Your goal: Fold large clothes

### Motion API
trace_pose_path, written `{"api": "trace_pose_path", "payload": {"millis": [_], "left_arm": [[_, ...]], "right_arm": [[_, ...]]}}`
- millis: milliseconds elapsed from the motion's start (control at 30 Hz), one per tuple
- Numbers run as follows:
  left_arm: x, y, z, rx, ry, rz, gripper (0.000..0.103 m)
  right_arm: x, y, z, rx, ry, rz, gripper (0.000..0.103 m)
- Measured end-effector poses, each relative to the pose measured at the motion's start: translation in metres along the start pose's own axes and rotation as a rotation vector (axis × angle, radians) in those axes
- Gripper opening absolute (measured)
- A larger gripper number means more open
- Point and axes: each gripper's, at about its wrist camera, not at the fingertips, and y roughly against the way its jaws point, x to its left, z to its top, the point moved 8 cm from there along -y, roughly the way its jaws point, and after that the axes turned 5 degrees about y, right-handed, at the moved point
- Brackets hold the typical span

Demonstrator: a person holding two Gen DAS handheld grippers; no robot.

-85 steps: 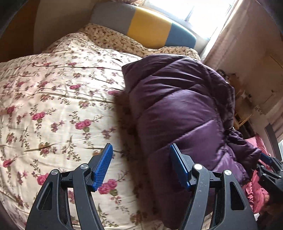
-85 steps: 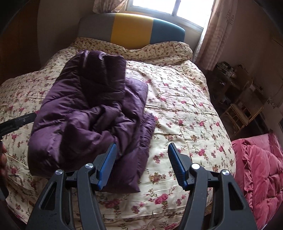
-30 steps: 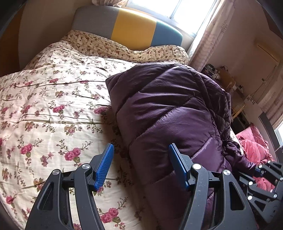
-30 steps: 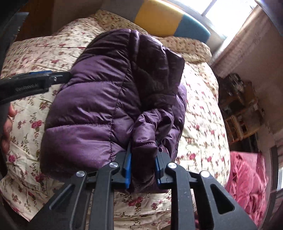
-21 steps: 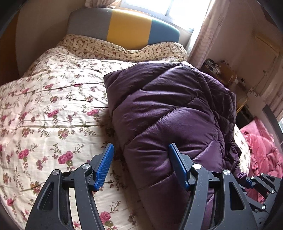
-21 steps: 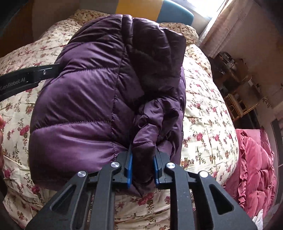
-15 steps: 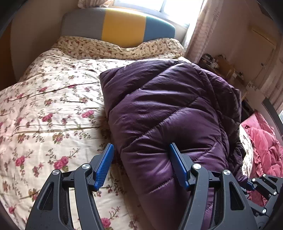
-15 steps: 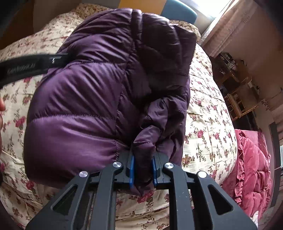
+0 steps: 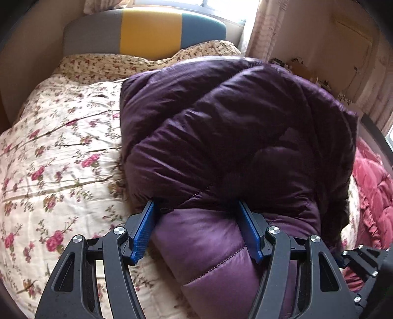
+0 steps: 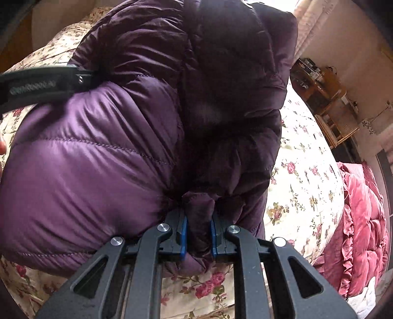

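Floral bedding (image 9: 61, 152) is carrying the purple puffer jacket (image 9: 233, 137); the right gripper (image 10: 198, 235) is pinching its near fold, while the left gripper (image 9: 197, 229) is straddling it wide.

Soft daylight from a blown-out window (image 9: 221, 5); fisheye-bent edges, slight blur.

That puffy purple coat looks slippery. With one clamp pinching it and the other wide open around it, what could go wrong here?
Three things, possibly. The right gripper pinches only a small bunch of the purple jacket, so the slick fabric could slip out. The left gripper straddles a thick fold with its jaws open; closing might catch too little, or too many layers. The puffy folds could also spring open on the floral quilt.
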Motion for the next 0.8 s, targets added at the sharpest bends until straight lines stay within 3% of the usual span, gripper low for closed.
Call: {"api": "trace_pose_path", "payload": {"millis": [267, 433, 467, 533, 800], "left_arm": [[0.003, 0.004, 0.006, 0.012, 0.006, -0.013, 0.064], [0.003, 0.012, 0.013, -0.004, 0.000, -0.010, 0.064], [0.003, 0.013, 0.014, -0.006, 0.002, -0.010, 0.064], [0.004, 0.016, 0.017, -0.011, 0.007, -0.015, 0.064], [0.004, 0.029, 0.028, -0.036, 0.010, -0.023, 0.064]], "right_arm": [[-0.004, 0.019, 0.009, 0.006, -0.010, -0.044, 0.014], [-0.008, 0.040, 0.015, -0.010, -0.025, -0.063, 0.026], [-0.008, 0.043, 0.015, -0.015, -0.024, -0.070, 0.035], [-0.011, 0.052, 0.017, -0.027, -0.033, -0.074, 0.042], [-0.026, 0.096, 0.033, -0.094, -0.053, -0.139, 0.045]]}}
